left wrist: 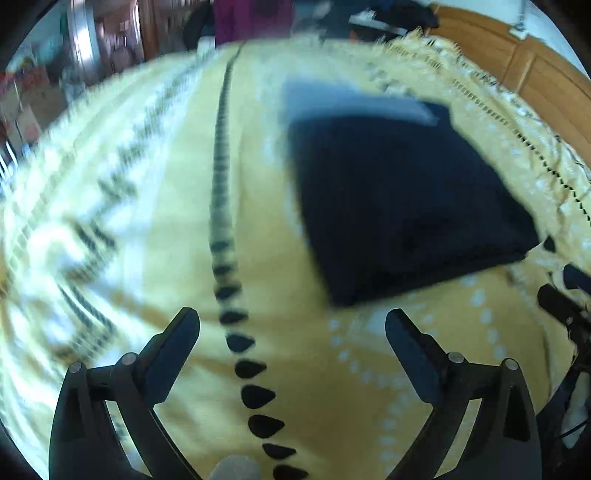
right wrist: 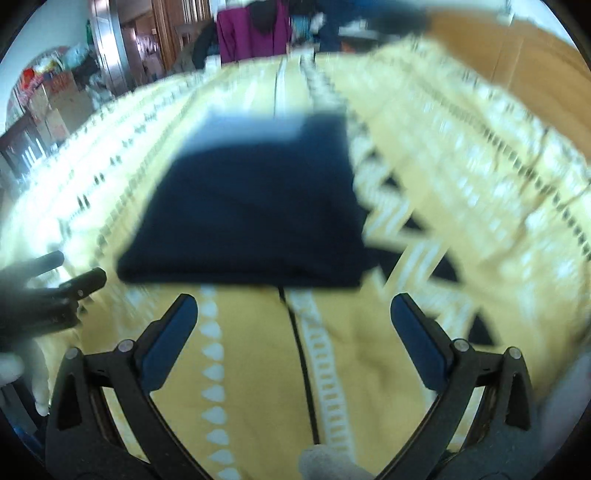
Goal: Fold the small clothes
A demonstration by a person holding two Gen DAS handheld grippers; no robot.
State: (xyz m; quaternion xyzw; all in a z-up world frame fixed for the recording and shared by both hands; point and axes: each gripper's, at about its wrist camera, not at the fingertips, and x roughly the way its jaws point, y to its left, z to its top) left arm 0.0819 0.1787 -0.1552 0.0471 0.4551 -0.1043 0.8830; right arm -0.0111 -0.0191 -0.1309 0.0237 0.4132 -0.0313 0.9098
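Note:
A dark navy garment (left wrist: 402, 199) lies folded flat as a rough square on the yellow patterned bedspread (left wrist: 184, 236), with a paler grey-blue band along its far edge. My left gripper (left wrist: 291, 317) hovers open just short of its near left corner, nothing between the fingers. In the right wrist view the same navy garment (right wrist: 251, 206) lies straight ahead, and my right gripper (right wrist: 293, 302) stands open just before its near edge, holding nothing. The left gripper's fingers (right wrist: 81, 282) show at the left edge of that view. Both views are motion-blurred.
The yellow bedspread (right wrist: 369, 369) covers the whole surface. A wooden headboard or wall panel (left wrist: 535, 77) runs along the far right. A purple garment (right wrist: 255, 33) hangs beyond the bed's far end, with cluttered boxes (right wrist: 55, 96) at the far left.

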